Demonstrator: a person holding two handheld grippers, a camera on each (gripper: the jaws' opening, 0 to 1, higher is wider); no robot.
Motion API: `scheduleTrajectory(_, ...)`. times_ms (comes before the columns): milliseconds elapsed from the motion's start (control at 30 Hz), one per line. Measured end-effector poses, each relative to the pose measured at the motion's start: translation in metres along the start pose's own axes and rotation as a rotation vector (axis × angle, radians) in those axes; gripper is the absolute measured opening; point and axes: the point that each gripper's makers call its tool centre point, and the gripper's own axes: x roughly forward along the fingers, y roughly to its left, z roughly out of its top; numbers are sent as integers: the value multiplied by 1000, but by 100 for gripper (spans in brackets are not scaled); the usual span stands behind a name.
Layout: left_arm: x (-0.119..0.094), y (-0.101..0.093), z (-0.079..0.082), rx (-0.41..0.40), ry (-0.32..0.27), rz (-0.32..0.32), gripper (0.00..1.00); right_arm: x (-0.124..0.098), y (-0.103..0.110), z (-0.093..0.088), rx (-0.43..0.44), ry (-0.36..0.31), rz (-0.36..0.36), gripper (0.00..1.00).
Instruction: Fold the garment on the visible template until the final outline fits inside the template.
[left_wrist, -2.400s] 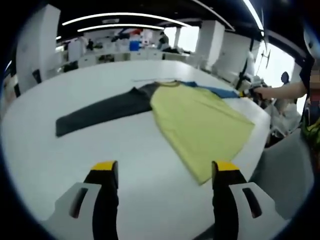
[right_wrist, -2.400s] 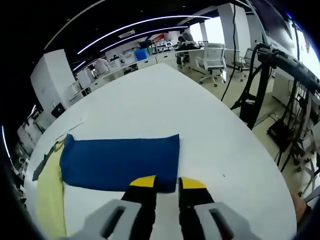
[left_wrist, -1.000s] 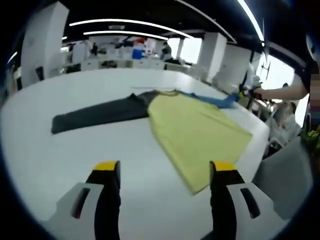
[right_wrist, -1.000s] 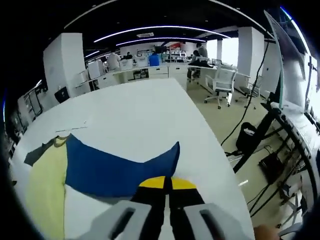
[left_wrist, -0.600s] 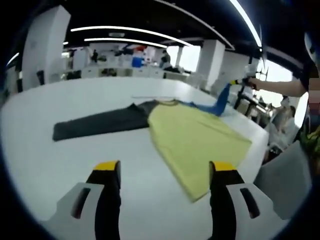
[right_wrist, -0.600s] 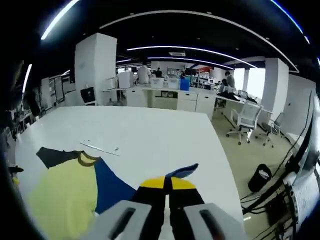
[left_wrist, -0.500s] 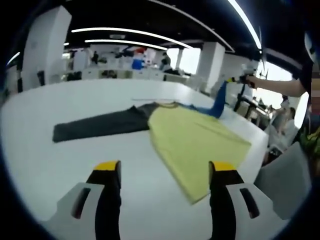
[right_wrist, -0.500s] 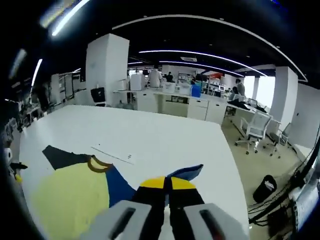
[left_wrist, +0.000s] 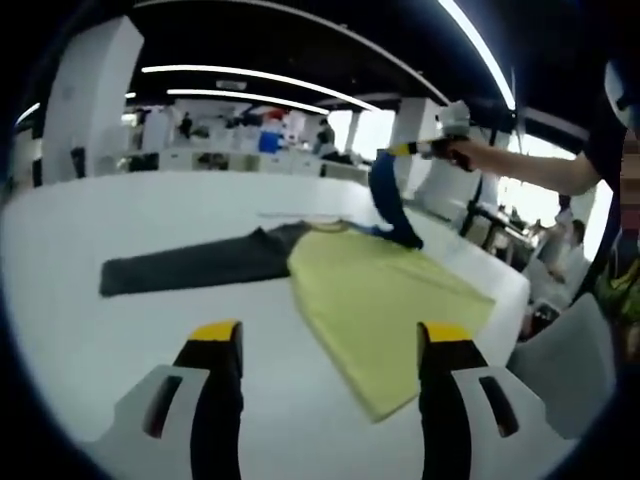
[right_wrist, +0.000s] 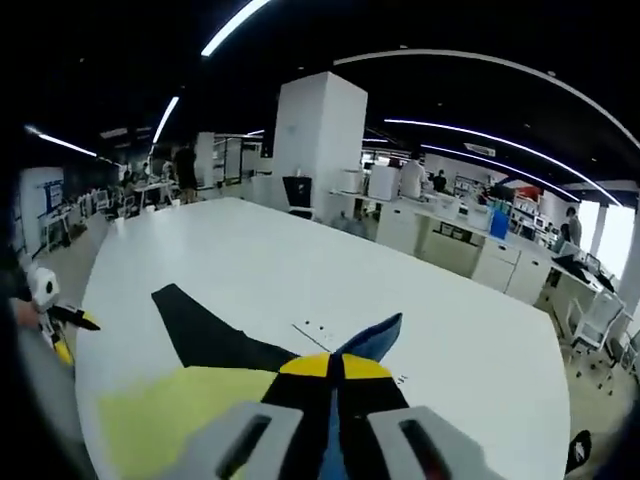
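A long-sleeved garment lies spread on the white table (left_wrist: 90, 210): yellow body (left_wrist: 385, 295), dark grey sleeve (left_wrist: 190, 268) stretched to the left, blue sleeve (left_wrist: 388, 200) raised off the table in an arc. My right gripper (left_wrist: 415, 150) is shut on the blue sleeve's end, high above the yellow body's far edge. In the right gripper view the shut gripper (right_wrist: 330, 365) pinches the blue cuff (right_wrist: 375, 338), with the dark sleeve (right_wrist: 205, 335) and yellow body (right_wrist: 165, 420) below. My left gripper (left_wrist: 330, 335) stands open over bare table in front of the garment's hem.
The table's right edge (left_wrist: 510, 290) runs close past the yellow body. A person's arm (left_wrist: 520, 170) reaches in from the right. My left gripper (right_wrist: 60, 325) shows at the far left. A thin strip (left_wrist: 285, 215) lies behind the collar. Desks, pillars and chairs stand beyond.
My right gripper has lifted the blue sleeve higher off the table and swung it inward over the yellow body. The left gripper stays open in place.
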Motion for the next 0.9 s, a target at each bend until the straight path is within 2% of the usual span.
scheduleTrajectory(33, 0, 0, 0, -1, -2, -2, 67, 10, 17, 2, 2, -4, 19, 0)
scheduleTrajectory(133, 1, -2, 2, -3, -7, -11, 67, 27, 38, -2, 4, 3, 57, 0)
scheduleTrajectory(167, 1, -3, 1, -4, -6, -14, 67, 34, 52, -6, 11, 10, 78, 0)
scheduleTrajectory(333, 2, -6, 2, -6, -2, -24, 67, 61, 77, -29, 17, 55, 115, 0)
scheduleTrajectory(367, 3, -6, 2, -6, -3, -26, 66, 74, 76, -35, 22, 73, 121, 0)
scheduleTrajectory(467, 3, -7, 2, -6, -4, -26, 66, 85, 91, -53, 16, 116, 140, 0)
scheduleTrajectory(533, 3, -6, 2, -10, -5, -26, 66, 96, 93, -61, 25, 132, 146, 0)
scheduleTrajectory(667, 2, -2, 3, -19, -17, -20, 66, 102, 108, -71, 41, 155, 164, 0)
scheduleTrajectory(900, 3, -3, 3, -22, -18, -26, 66, 113, 121, -83, 51, 177, 183, 0)
